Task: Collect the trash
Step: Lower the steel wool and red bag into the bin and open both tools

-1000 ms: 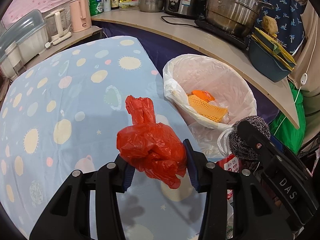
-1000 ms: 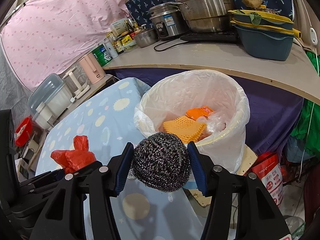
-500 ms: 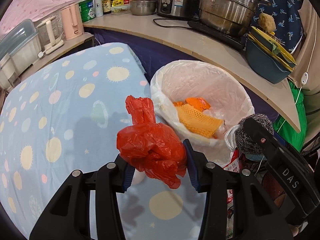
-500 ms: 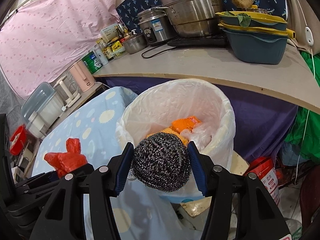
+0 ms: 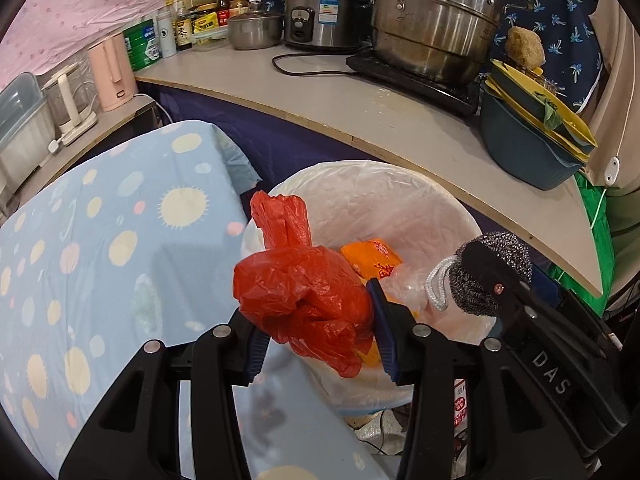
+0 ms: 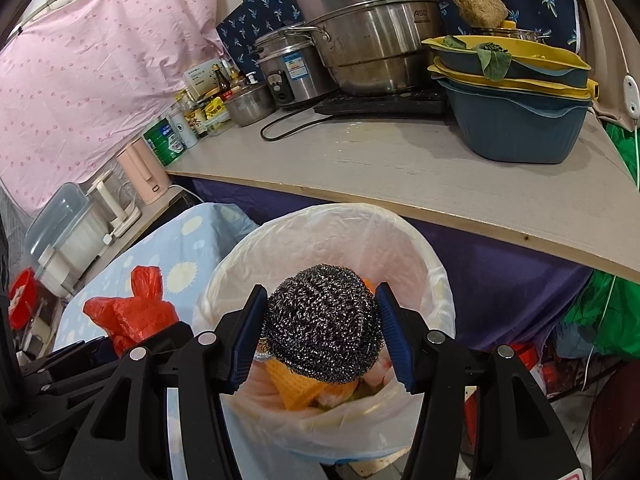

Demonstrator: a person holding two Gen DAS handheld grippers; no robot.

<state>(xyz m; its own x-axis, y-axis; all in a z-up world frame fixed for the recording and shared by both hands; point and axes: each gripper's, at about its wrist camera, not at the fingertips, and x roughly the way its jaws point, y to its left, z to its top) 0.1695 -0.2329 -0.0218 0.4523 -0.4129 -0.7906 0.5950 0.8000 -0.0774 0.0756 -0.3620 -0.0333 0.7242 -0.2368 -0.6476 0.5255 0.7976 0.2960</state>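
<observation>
My left gripper (image 5: 316, 332) is shut on a crumpled red plastic bag (image 5: 304, 288), held over the near left rim of the white-lined trash bin (image 5: 400, 184). My right gripper (image 6: 320, 336) is shut on a steel wool scrubber (image 6: 320, 328), held right above the bin's opening (image 6: 340, 228). The scrubber (image 5: 492, 268) and right gripper also show at the right of the left wrist view. The red bag (image 6: 132, 312) shows at the left of the right wrist view. Orange wrapper (image 5: 370, 258) and yellow foam netting (image 6: 296, 388) lie in the bin.
A table with a light blue dotted cloth (image 5: 100, 248) lies left of the bin. A curved wooden counter (image 5: 360, 108) behind it carries steel pots (image 5: 436, 20), a rice cooker (image 5: 320, 16), a blue basin (image 5: 524, 152) and bottles. A green bag (image 6: 600, 320) hangs at the right.
Both grippers have moved forward and right from above the table to over the bin, each still holding its item. The scrubber now sits above the bin's opening.
</observation>
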